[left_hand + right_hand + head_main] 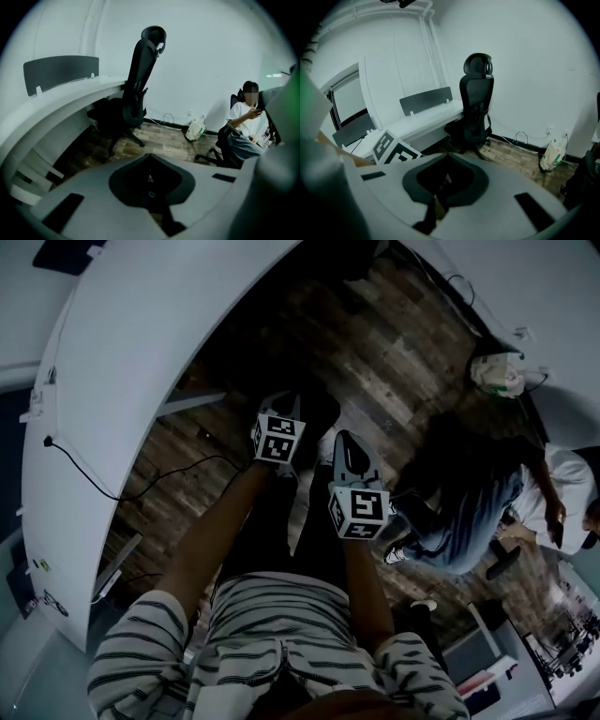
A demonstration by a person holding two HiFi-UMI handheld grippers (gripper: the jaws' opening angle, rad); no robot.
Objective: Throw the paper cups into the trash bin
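No paper cup and no trash bin show in any view. In the head view my left gripper (292, 407) and right gripper (345, 439) are held side by side over the dark wood floor, each with its marker cube toward me. Seen from the left gripper view, the left gripper (151, 157) has its grey jaws closed tip to tip with nothing between them. The right gripper (449, 157) looks the same in its own view, shut and empty, with the left gripper's marker cube (393, 149) beside it.
A curved white desk (141, 352) runs along the left. A black office chair (136, 93) stands by it. A white plastic bag (497, 374) lies near the wall with cables. A seated person (469, 502) is at the right.
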